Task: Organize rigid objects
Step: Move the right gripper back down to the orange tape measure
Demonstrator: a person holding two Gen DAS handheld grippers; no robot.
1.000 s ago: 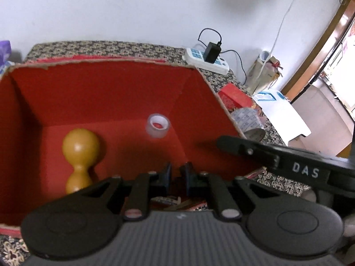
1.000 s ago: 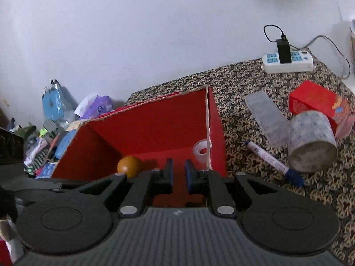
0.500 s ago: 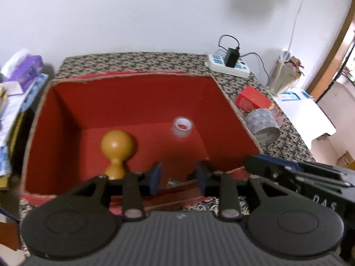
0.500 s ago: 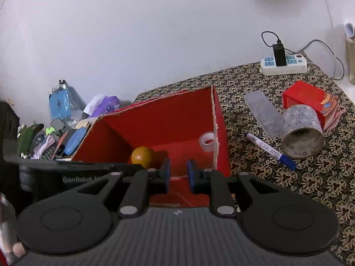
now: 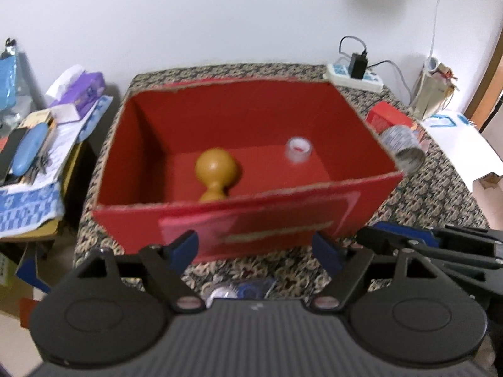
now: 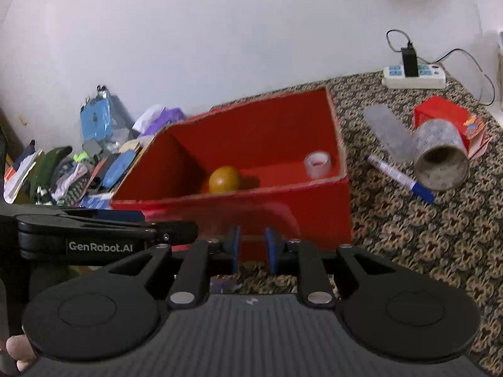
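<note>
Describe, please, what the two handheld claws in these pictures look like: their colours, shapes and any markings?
Both are matte black plastic. The left claw and right claw each have two jointed linkage arms with silver pivot pins, round disc-shaped hubs on both sides and a ribbed grey body below. The fingertip pads are blue. White "GenRobot.AI" lettering marks the left claw's side.

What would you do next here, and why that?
Probably swing the right hand-held gripper, shut and empty, toward the blue-capped marker and open it. The wooden gourd and small tape roll already sit in the red box; the marker lies loose on the patterned cloth.
</note>
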